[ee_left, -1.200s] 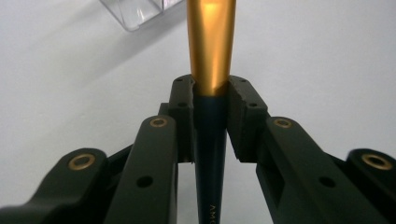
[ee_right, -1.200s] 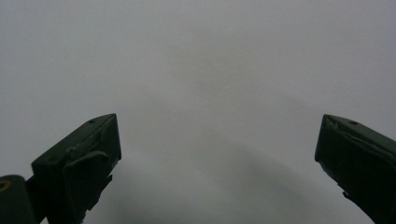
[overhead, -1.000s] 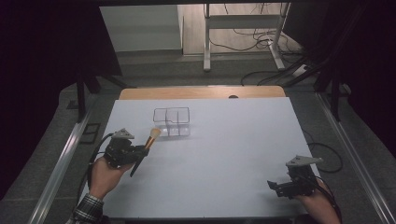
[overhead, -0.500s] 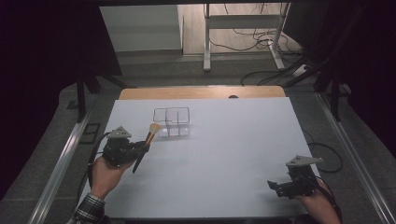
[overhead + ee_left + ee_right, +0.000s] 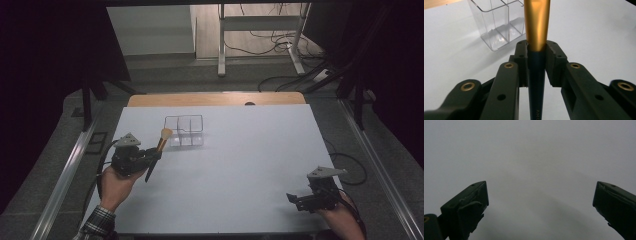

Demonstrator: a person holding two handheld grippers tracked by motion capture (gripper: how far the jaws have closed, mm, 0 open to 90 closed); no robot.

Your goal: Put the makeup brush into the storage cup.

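White table, nearly bare

A clear organizer [image 5: 184,131] stands on the white table [image 5: 250,165], upper left of centre.

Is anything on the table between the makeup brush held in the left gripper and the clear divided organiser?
Nothing visible stands between them. The left gripper is shut on the gold-and-dark-handled makeup brush, whose bristle end points toward the clear plastic divided organiser; bare white table lies between. The right gripper sits open, far off.

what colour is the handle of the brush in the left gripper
The brush has a gold upper section and a dark, near-black lower handle; the left gripper view shows it best.
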